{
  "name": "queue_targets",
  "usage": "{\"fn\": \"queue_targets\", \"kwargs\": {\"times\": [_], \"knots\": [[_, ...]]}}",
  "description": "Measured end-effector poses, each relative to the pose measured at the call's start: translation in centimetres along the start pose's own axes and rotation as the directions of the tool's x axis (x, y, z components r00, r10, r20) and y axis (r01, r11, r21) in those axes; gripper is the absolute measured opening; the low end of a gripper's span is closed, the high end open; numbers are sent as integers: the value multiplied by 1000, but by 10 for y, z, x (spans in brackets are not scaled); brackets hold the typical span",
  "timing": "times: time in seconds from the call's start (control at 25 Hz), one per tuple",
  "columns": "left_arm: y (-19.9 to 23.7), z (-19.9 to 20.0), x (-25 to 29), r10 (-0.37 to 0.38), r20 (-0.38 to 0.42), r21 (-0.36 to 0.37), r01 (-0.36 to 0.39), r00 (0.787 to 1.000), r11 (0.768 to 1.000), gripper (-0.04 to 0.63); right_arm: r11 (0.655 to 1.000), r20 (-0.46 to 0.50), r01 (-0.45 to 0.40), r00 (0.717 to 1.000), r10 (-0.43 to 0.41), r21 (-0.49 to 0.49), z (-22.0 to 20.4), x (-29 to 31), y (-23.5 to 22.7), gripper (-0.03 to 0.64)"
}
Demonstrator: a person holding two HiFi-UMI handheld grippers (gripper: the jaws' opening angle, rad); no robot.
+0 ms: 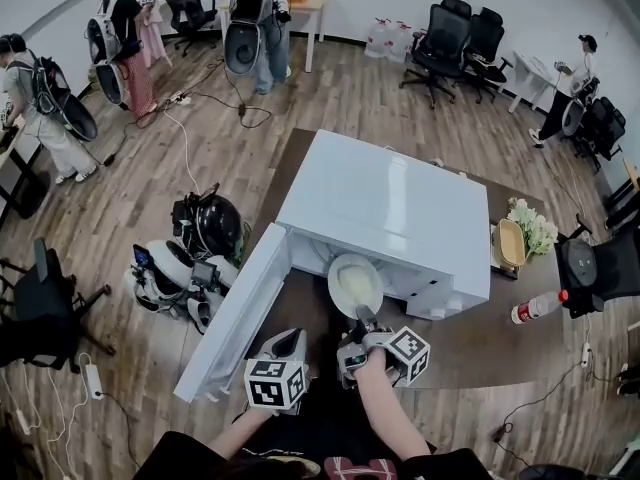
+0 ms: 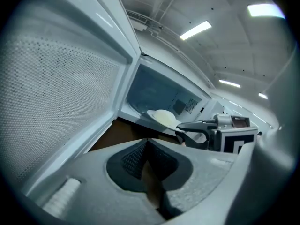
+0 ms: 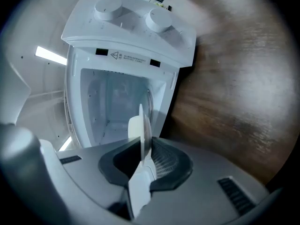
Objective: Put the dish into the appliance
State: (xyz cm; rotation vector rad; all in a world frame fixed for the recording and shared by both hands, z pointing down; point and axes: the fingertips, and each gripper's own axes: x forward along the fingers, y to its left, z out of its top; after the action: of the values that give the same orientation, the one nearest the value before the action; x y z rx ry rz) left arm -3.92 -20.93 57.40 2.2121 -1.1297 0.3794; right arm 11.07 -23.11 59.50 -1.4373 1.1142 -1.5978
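A white microwave (image 1: 390,198) stands on a brown table (image 1: 470,338), its door (image 1: 235,313) swung open to the left. A white dish (image 1: 355,283) of pale food sits at the cavity's mouth, partly inside. My right gripper (image 1: 362,318) is shut on its near rim. The right gripper view shows the dish (image 3: 143,130) edge-on between the jaws of the right gripper (image 3: 145,149), in front of the microwave (image 3: 126,27). My left gripper (image 1: 290,340) hangs by the door, shut and empty. The left gripper view shows the left gripper (image 2: 147,142), the door (image 2: 56,93), the dish (image 2: 161,117) and the right gripper (image 2: 206,130).
On the table right of the microwave are a red-capped bottle (image 1: 535,308), a small tray (image 1: 512,243) and white flowers (image 1: 535,228). Gear lies on the floor (image 1: 200,228) left of the door. People and office chairs stand further back.
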Motion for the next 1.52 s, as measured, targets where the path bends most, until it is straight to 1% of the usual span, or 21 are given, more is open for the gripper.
{"fn": "queue_targets", "kwargs": {"times": [0.36,0.56,0.76,1.04,1.24,1.4,1.48,1.52], "knots": [[8,7,10,39,-2,-26,-39,999,999,-2,1000,-3,20,1000,-20,-19,14,37,12,61],[13,11,15,64,-5,-20,-64,998,998,-2,998,-2,33,999,-33,-50,21,52,13,58],[18,11,19,93,-10,-40,-93,996,995,-2,999,2,27,1000,-27,-32,26,66,15,57],[20,12,21,108,-13,-54,-109,994,993,-2,1000,8,-5,1000,5,-25,32,88,26,60],[13,18,20,51,27,-70,-49,998,996,-2,996,-13,-18,1000,17,-92,37,100,31,60],[16,20,18,58,29,-73,-56,998,996,-2,991,-4,-23,1000,23,-134,38,106,34,61],[17,21,17,59,36,-73,-56,998,996,-2,983,3,-26,1000,27,-180,40,107,36,106],[17,22,17,57,40,-74,-54,998,996,-2,978,1,-29,1000,30,-206,41,108,37,104]]}}
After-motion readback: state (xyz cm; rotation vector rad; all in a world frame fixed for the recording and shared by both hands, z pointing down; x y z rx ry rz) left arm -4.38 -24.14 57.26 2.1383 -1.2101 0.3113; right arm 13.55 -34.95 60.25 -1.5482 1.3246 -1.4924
